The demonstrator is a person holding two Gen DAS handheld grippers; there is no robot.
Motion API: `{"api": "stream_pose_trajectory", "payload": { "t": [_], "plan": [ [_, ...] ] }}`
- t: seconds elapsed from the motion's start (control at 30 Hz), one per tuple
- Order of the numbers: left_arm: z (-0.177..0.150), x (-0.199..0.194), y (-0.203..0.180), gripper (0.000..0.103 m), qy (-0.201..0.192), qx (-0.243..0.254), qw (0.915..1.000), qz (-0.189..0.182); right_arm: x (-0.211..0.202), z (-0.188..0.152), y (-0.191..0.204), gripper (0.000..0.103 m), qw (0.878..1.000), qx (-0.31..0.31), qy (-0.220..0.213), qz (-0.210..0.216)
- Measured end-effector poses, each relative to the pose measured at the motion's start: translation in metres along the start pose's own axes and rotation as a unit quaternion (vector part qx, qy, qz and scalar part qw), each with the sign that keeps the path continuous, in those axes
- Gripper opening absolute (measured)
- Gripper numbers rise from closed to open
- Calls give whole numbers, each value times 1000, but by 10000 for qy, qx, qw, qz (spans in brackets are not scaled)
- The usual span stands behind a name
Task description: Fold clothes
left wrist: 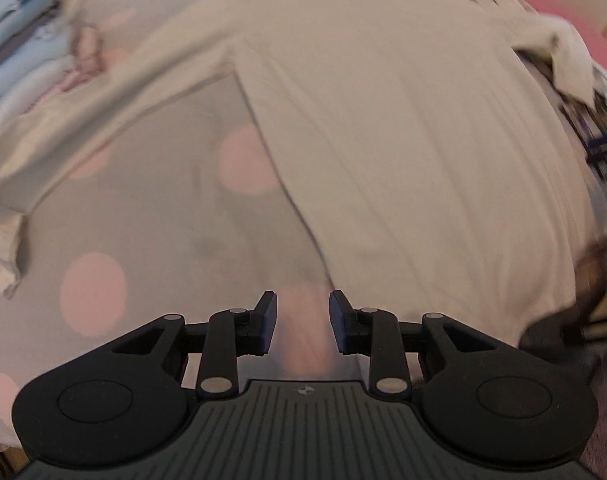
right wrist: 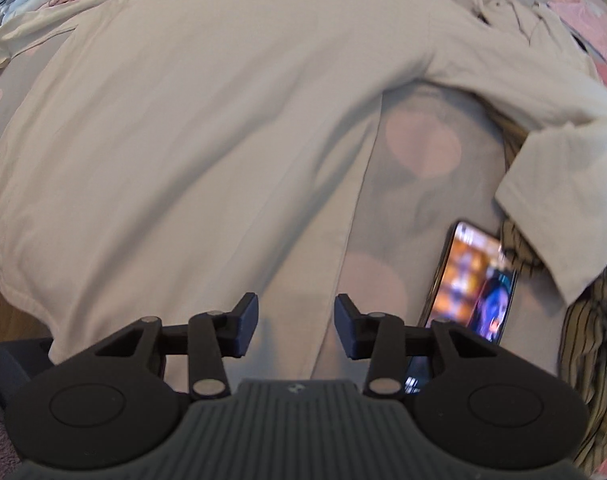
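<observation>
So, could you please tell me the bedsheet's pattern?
Grey bedsheet with large pink dots, clearest in the left wrist view.

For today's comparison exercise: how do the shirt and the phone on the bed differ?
The shirt is cream, soft and spread wide; the phone is dark-framed, rigid and small. The shirt is plain; the phone's screen glows with a picture. Both lie flat on the dotted bedsheet.
</observation>
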State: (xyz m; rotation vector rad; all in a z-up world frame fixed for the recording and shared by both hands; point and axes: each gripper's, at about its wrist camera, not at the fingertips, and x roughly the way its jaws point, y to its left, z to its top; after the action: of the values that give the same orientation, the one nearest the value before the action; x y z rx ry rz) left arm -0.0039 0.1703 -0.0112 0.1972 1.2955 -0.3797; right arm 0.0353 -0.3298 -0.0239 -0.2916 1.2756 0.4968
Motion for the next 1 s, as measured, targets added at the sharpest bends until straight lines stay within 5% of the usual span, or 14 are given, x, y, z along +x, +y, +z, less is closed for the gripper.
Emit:
{"api": "stream_pose_trajectory", "payload": {
  "t": [0.4,0.53,0.63,1.0],
  "plan": [
    [-31,68,-55,29,1649,1134,9797,-154,8,-39,5,48,9958,100,890,188],
    [-29,74,-53,29,1590,960,9821,-306,26,-45,3,41,9920,186,1200,334],
    [-26,73,-52,29,1478,818,9846,-461,31,-46,3,3,9901,164,1336,405],
    [-25,84,-66,29,1590,892,9822,-454,9,-57,-12,2,9864,3,1641,-87]
  ]
}}
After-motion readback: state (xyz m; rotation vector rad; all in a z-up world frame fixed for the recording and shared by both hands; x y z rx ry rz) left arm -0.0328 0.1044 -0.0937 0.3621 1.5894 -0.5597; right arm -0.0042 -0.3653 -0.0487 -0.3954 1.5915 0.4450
